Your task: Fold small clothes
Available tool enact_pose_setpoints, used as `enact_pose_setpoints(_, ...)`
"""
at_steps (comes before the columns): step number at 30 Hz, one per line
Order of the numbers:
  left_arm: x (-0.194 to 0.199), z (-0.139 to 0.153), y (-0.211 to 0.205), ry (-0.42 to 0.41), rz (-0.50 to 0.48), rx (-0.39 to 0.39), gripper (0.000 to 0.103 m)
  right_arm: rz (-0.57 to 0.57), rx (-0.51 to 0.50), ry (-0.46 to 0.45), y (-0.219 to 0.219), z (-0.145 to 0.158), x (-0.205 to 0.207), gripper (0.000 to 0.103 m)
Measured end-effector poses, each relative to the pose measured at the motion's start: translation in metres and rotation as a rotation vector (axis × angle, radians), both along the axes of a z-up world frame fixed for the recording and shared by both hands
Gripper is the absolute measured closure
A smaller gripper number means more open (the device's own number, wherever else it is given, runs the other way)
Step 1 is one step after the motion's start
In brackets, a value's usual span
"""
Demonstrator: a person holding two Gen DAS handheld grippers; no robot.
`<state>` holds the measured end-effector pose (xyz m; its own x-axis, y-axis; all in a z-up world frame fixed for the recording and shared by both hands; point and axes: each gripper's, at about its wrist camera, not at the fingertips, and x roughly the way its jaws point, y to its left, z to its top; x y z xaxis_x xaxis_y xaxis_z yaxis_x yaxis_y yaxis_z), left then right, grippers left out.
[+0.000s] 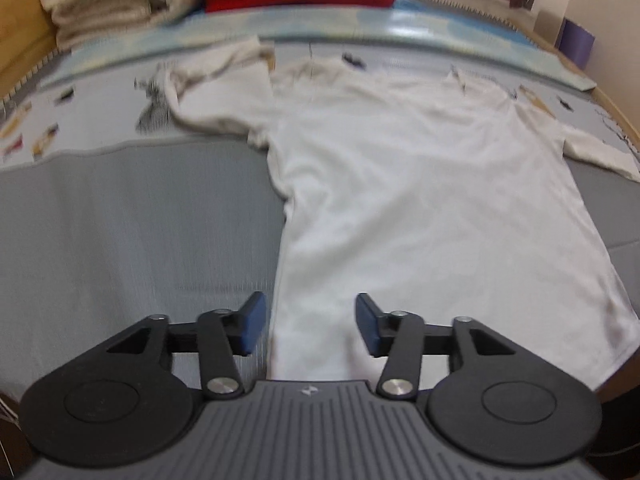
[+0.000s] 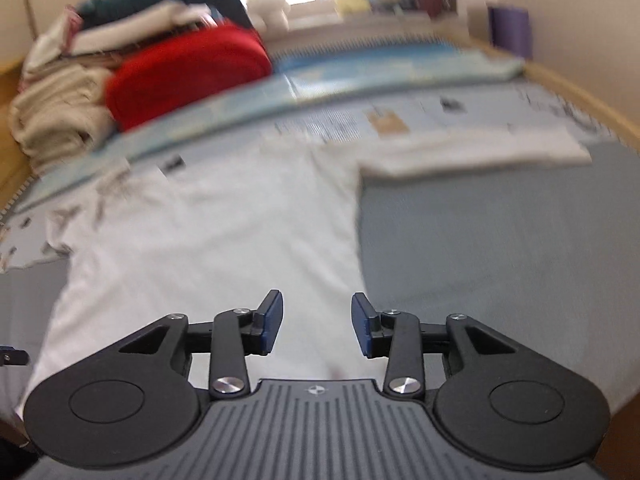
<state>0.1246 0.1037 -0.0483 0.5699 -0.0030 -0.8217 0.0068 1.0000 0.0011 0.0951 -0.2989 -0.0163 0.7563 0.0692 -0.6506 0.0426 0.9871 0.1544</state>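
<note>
Shirt [image 1: 420,200], white, is spread flat on a grey mat [image 1: 120,232], collar far, hem near. One sleeve [image 1: 212,96] is seen crumpled at the far left; the other sleeve [image 2: 472,152] is laid out straight to the right. Left gripper [image 1: 310,328] is held above the hem's left edge with jaws apart and nothing between the pads. Right gripper [image 2: 316,326] is held over the hem's right part, jaws likewise parted and empty. Folded clothes [image 2: 188,68] are piled beyond the mat.

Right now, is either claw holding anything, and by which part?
Nothing is held: left claw and right claw are both open above the white T-shirt's hem.
</note>
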Motion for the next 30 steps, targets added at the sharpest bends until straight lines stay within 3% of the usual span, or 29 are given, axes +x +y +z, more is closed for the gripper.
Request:
enact_pose_setpoints(4,-0.001,0.011,-0.007,-0.061,-0.011,0.035,0.033,0.028,0.009,-0.088,0.018,0.019,0.004,0.063)
enact_pose_setpoints(10,0.002,0.029,-0.006,-0.119,0.043,0.073,0.032,0.069,-0.009,-0.203,0.051,0.042,0.022,0.063)
enact_pose_setpoints(15,0.008,0.055,0.000,-0.188,0.110,0.068,0.032,0.122,0.016,-0.247,0.074,0.064,0.038,0.063)
enact_pose_setpoints(18,0.017,0.072,0.004,-0.224,0.138,0.026,0.030,0.173,0.024,-0.264,0.088,0.082,0.054,0.060)
enact_pose_setpoints(20,0.025,0.086,0.008,-0.230,0.142,-0.047,0.030,0.199,0.012,-0.286,0.098,0.095,0.065,0.049)
enact_pose_setpoints(21,0.032,0.093,0.009,-0.230,0.132,-0.068,0.030,0.205,0.008,-0.299,0.104,0.101,0.072,0.047)
enact_pose_setpoints(23,0.045,0.105,0.007,-0.248,0.124,-0.034,0.030,0.218,0.007,-0.320,0.111,0.112,0.089,0.042)
enact_pose_setpoints(26,0.075,0.120,0.006,-0.289,0.150,0.021,0.029,0.245,0.037,-0.325,0.120,0.125,0.122,0.042)
enact_pose_setpoints(30,0.126,0.130,0.015,-0.326,0.175,0.023,0.029,0.278,0.011,-0.310,0.127,0.140,0.172,0.042)
